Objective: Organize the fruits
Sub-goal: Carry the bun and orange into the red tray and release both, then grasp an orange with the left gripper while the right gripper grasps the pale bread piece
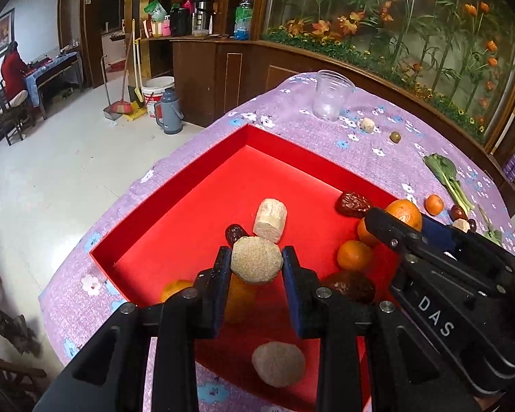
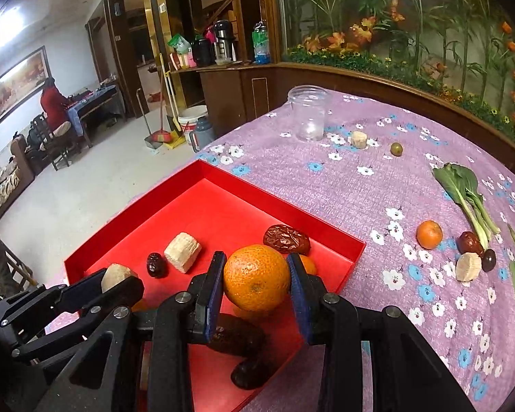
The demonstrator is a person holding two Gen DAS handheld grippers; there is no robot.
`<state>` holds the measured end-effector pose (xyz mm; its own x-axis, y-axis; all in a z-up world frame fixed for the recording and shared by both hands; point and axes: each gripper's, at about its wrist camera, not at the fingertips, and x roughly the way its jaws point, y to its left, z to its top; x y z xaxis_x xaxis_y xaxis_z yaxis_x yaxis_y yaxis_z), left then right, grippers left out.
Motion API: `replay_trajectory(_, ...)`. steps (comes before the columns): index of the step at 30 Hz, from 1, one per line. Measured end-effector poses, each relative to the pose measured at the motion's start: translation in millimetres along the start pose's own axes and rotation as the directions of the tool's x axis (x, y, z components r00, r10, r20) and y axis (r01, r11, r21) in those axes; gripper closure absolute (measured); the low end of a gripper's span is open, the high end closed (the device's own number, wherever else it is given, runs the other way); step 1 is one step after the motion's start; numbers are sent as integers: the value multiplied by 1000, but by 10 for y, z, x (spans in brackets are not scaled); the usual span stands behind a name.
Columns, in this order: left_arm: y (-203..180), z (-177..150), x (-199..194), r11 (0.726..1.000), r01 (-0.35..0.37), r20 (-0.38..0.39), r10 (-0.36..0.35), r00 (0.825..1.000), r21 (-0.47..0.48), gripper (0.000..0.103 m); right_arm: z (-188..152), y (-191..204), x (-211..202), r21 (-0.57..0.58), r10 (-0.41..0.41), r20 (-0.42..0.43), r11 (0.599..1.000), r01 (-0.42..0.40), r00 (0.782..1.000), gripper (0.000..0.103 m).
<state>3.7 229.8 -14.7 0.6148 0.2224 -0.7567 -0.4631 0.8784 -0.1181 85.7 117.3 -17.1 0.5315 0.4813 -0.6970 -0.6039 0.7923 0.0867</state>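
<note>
Gripping a beige chunk (image 1: 256,260) in left claw (image 1: 256,264), right claw (image 2: 255,279) clamping an orange (image 2: 256,277), spare beige chunk (image 1: 278,363) visible only from left

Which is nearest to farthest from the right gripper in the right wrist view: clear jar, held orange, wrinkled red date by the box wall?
1. Orange, between the right gripper's pads.
2. Wrinkled red date, just beyond, inside the red box.
3. Clear jar, far across the tablecloth.

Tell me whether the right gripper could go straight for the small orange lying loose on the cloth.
Probably not yet. The right gripper is shut on a large orange over the red box, so its jaws are full. The small orange itself lies in the open on the tablecloth, with nothing blocking the way.
</note>
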Motion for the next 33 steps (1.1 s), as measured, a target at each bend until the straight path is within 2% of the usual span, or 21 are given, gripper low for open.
replay_trajectory(10, 19, 51, 99, 1000, -29, -36, 29, 999, -2, 74, 23, -2, 141, -7, -11, -43, 1000, 10, 999, 63)
replay_trajectory(11, 31, 54, 113, 999, -30, -46, 29, 999, -11, 71, 22, 1, 151, -7, -11, -48, 1000, 11, 999, 63)
replay_trajectory(13, 60, 62, 126, 998, -51, -56, 49, 997, -29, 48, 26, 4, 164, -7, -12, -56, 1000, 12, 998, 61)
replay_trajectory(15, 110, 76, 103, 996, -71, -37, 69, 997, -50, 40, 36, -21, 140, -4, -30, -43, 1000, 29, 999, 55)
replay_trajectory(17, 143, 85, 80, 995, -76, -30, 74, 997, -61, 36, 48, -67, 105, 12, -21, -35, 1000, 22, 999, 44)
replay_trajectory(18, 152, 87, 70, 995, -79, -32, 77, 997, -63, 32, 50, -86, 80, 18, -22, -28, 1000, 22, 999, 42)
replay_trajectory(25, 146, 59, -18, 995, -77, -33, 75, 997, -56, 25, 59, -166, -79, 41, -20, -3, 999, 20, 1000, 33)
replay_trajectory(29, 132, 46, -101, 996, -64, -18, 63, 998, -62, 21, -10, -303, -202, 100, 9, 0, 995, -9, 1000, 12)
replay_trajectory(33, 91, 16, -219, 997, -42, 10, 43, 999, -69, 17, -149, -482, -381, 148, 11, 4, 989, -11, 1000, 11)
